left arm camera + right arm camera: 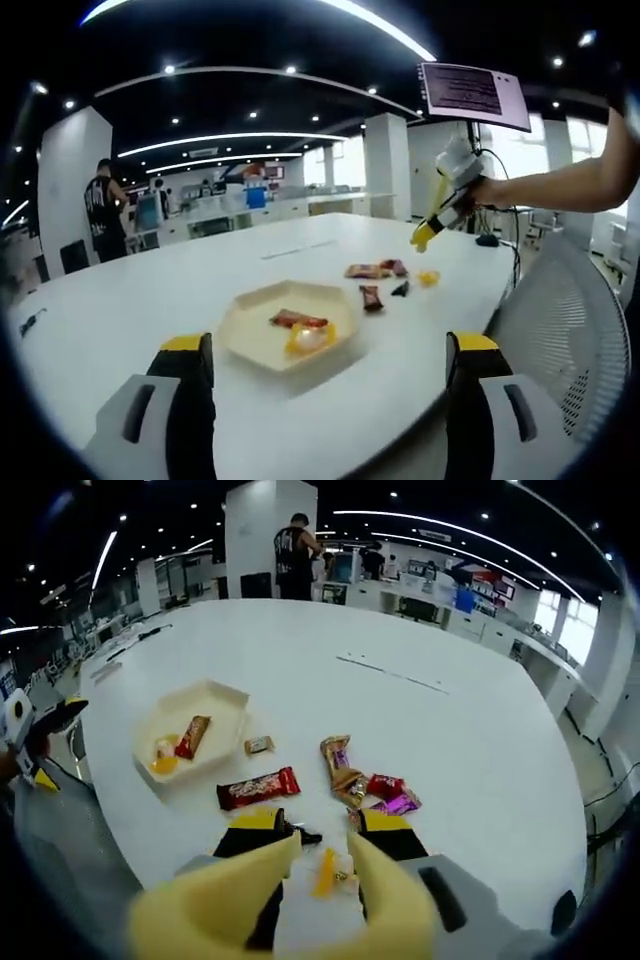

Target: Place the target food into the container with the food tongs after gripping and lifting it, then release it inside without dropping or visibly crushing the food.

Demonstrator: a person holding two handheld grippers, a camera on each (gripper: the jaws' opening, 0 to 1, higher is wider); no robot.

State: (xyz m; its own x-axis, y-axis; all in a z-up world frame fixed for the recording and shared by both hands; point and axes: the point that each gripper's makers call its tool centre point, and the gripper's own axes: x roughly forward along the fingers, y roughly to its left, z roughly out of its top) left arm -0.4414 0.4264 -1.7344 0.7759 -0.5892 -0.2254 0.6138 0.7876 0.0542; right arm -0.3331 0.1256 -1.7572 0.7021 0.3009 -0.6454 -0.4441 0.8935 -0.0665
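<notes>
Jaws of right gripper [322, 852] clamped on yellow tongs [290, 900], tips apart over orange sweet [326, 872] on table [480, 740], left gripper [330, 350] wide open, empty, near tray [250, 325]; sweet probably light, slippery, best pinched gently across middle.

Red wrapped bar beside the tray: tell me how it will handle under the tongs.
The red wrapped bar looks small and flat, so probably light. Its glossy wrapper may slip off the smooth tongs. Lying flat, it seems unlikely to roll.
</notes>
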